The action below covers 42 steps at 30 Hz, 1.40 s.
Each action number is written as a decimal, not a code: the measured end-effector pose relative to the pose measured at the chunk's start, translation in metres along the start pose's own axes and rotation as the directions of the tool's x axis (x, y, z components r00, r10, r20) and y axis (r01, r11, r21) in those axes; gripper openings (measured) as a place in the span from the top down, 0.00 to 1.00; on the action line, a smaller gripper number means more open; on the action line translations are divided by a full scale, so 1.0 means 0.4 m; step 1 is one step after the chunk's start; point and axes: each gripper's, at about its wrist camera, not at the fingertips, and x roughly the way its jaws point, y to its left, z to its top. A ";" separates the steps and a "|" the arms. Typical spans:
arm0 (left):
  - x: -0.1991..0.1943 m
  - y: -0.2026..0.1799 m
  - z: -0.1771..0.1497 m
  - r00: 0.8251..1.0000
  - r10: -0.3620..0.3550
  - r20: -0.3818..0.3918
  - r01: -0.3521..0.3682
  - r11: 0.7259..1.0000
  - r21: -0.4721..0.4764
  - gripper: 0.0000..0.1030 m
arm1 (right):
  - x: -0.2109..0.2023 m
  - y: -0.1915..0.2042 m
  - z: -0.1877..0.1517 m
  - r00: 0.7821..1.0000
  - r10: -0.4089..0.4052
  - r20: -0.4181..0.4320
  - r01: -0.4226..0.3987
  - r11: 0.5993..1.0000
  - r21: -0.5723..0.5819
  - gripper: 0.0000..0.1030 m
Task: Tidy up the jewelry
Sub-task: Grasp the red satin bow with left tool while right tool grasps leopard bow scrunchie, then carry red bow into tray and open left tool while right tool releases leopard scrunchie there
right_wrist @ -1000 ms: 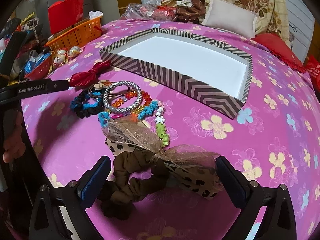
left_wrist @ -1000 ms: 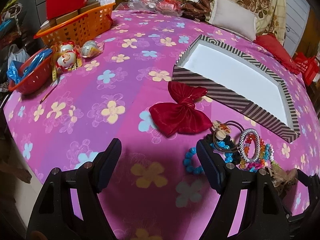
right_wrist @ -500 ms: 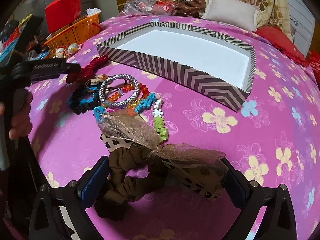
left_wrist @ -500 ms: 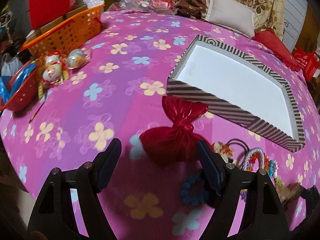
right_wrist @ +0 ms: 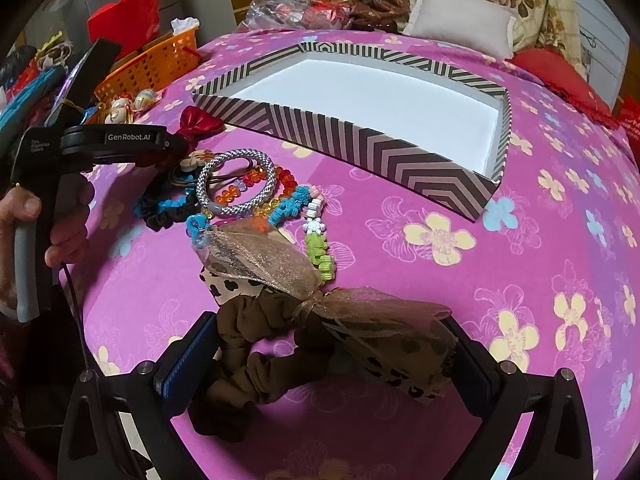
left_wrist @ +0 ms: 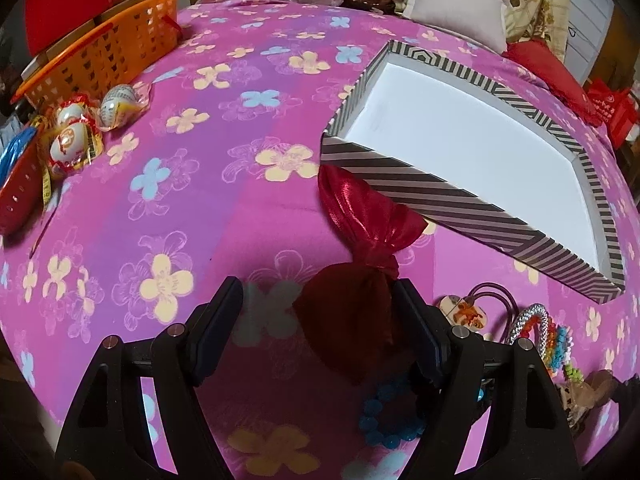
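On the pink flowered cloth lies a red satin bow [left_wrist: 360, 216]. Its near lobe sits between the fingers of my open left gripper [left_wrist: 316, 286] and touches the right finger. A striped box [left_wrist: 440, 196] with a white, bare inside stands just beyond the bow. My right gripper [right_wrist: 330, 320] is open around a brown scrunchie [right_wrist: 256, 344] and a sheer leopard-print bow [right_wrist: 360, 320]. A pile holding a silver bangle [right_wrist: 236, 184] and coloured bead bracelets [right_wrist: 292, 204] lies between both grippers. A blue bead bracelet [left_wrist: 384, 420] lies under the left gripper.
An orange basket [left_wrist: 100, 52], wrapped egg-shaped trinkets [left_wrist: 76, 136] and a red bowl [left_wrist: 16, 200] line the left edge. A white pillow [left_wrist: 456, 20] and cluttered bags lie at the back. A hand [right_wrist: 24, 216] holds the left gripper's handle.
My left gripper has moved forward and lower, so the red bow's near lobe now lies between its open fingers. The right gripper has crept slightly forward over the brown scrunchie.
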 end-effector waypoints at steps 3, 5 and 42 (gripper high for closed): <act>0.003 -0.006 0.000 1.000 -0.012 0.017 0.012 1.000 0.012 0.33 | 0.000 -0.002 -0.004 1.000 0.000 0.005 0.000 1.000 0.004 0.00; -0.001 -0.007 0.000 1.000 -0.012 0.029 0.011 1.000 0.020 0.55 | -0.002 -0.004 -0.006 1.000 0.005 0.011 -0.005 1.000 0.006 0.00; -0.205 0.023 -0.005 0.984 -0.089 0.152 0.089 0.996 0.005 0.88 | -0.049 -0.043 0.024 0.983 0.138 0.121 -0.153 0.980 0.125 0.28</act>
